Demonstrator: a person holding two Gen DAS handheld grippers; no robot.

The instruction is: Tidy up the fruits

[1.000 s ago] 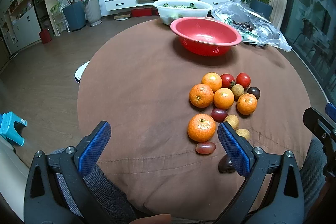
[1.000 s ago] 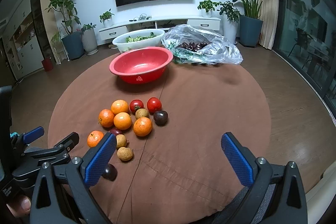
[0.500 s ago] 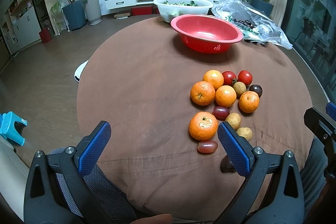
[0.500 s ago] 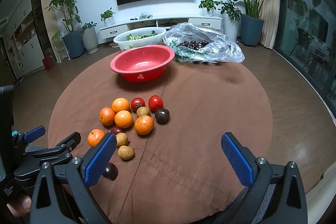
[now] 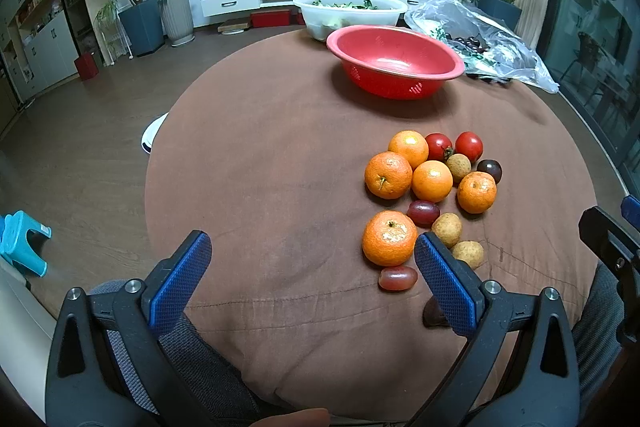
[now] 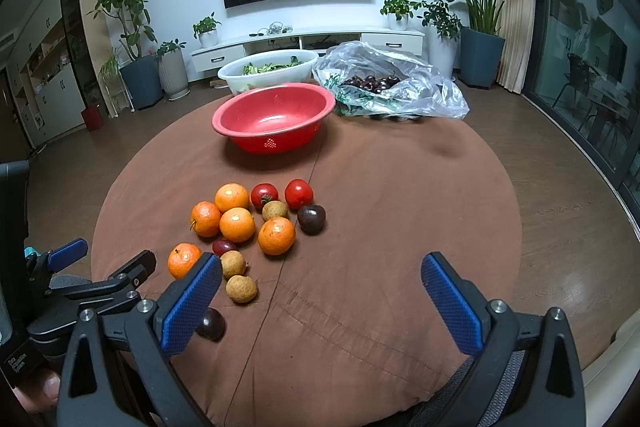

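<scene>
A cluster of fruit lies on the brown tablecloth (image 5: 280,187): several oranges (image 5: 389,237) (image 6: 276,235), two red tomatoes (image 5: 469,145) (image 6: 298,193), tan longans (image 5: 447,229) (image 6: 241,288), reddish grapes (image 5: 397,277) and dark plums (image 6: 311,219). An empty red bowl (image 5: 394,59) (image 6: 276,115) stands beyond the fruit. My left gripper (image 5: 312,259) is open and empty at the near edge, left of the fruit. My right gripper (image 6: 322,279) is open and empty, its left finger over the nearest fruit.
A white bowl of greens (image 6: 268,69) and a clear plastic bag of dark cherries (image 6: 384,87) sit behind the red bowl. The round table's edge drops to wooden floor all round. A blue stool (image 5: 20,241) stands at the left.
Both grippers have crept slightly forward toward the fruit; the fruit sits a little lower and nearer in both views. Both stay open and empty.
</scene>
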